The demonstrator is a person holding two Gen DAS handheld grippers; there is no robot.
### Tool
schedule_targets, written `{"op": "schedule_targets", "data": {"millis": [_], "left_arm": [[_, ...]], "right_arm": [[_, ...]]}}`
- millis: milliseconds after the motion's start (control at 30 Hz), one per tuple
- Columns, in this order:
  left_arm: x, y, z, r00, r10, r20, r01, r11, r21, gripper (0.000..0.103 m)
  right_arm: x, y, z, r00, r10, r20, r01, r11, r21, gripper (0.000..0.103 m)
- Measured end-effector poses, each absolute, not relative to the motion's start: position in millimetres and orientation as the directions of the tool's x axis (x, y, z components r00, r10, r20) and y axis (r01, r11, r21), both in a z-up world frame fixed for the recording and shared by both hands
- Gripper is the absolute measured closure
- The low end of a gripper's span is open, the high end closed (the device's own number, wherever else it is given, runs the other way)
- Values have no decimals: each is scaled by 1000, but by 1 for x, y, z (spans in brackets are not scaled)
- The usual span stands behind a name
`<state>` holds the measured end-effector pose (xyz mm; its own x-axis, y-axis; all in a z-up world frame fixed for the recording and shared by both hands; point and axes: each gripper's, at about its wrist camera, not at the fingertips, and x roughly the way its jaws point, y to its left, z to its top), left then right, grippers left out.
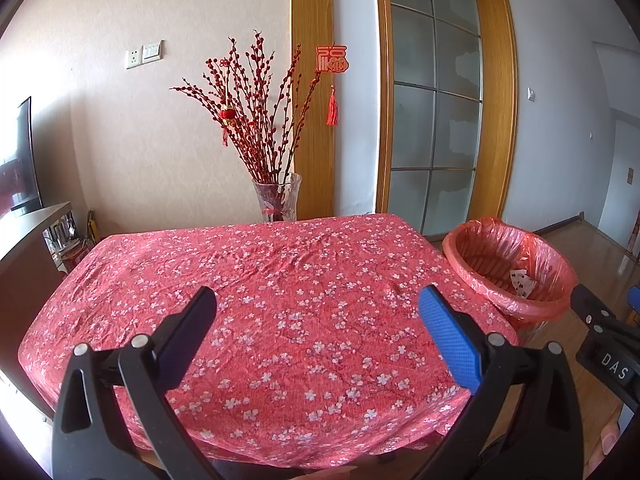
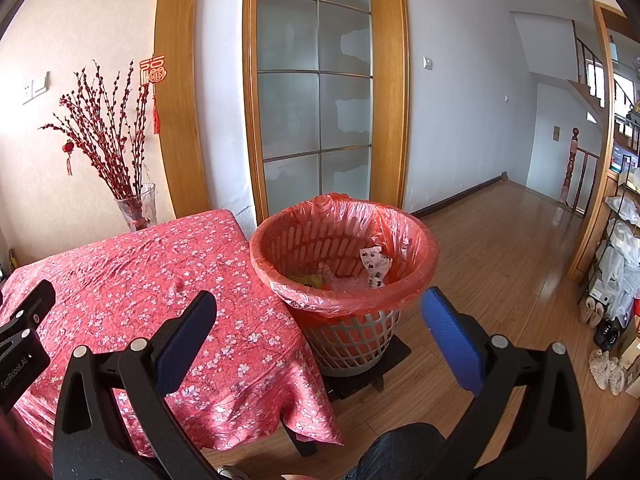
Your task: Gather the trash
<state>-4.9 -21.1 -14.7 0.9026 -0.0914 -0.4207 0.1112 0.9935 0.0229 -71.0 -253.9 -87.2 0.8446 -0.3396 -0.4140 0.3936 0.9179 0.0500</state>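
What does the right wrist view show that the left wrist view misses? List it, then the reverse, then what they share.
Only the right wrist view: the bin's grey lattice base, yellow trash inside, a staircase, a cluttered shelf.
Only the left wrist view: a dark screen and a low cabinet.
Both: the floral tablecloth, the red-lined bin, the vase of red branches, and both grippers open, left, right.

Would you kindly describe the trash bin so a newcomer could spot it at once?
Find the table under the pink floral cloth; just off its right edge, on the wooden floor, stands the trash bin. It is a grey lattice basket lined with a red plastic bag, already holding wrappers.
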Motion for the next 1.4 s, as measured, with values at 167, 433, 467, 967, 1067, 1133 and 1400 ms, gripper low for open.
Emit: {"op": "schedule_targets", "data": {"millis": [167, 433, 467, 967, 1067, 1133, 1400], "left_arm": [[-5, -21, -14, 903, -91, -420, 111, 994, 22, 4], [-5, -21, -14, 903, -91, -420, 111, 994, 23, 4], [-5, -21, -14, 903, -91, -421, 111, 994, 23, 4], [-4, -21, -15, 902, -93, -421, 114, 993, 25, 4], [-4, -22, -16, 902, -93, -422, 114, 993, 24, 4], [-4, -22, -17, 901, -94, -423, 115, 993, 25, 4], [-5, -22, -18, 900, -93, -425, 116, 993, 27, 4]], "right_arm": [[-71, -254, -87, 845, -339, -414, 393, 918, 50, 2], [-71, -254, -87, 845, -339, -414, 392, 918, 50, 2], [-71, -254, -87, 845, -338, -414, 392, 918, 50, 2], [-71, -254, -87, 844, -338, -416, 393, 918, 51, 2], [-71, -254, -87, 844, -338, -416, 393, 918, 51, 2], [-71, -255, -87, 844, -337, -416, 392, 918, 52, 2], [-71, -255, -87, 843, -336, -421, 392, 919, 52, 2]]}}
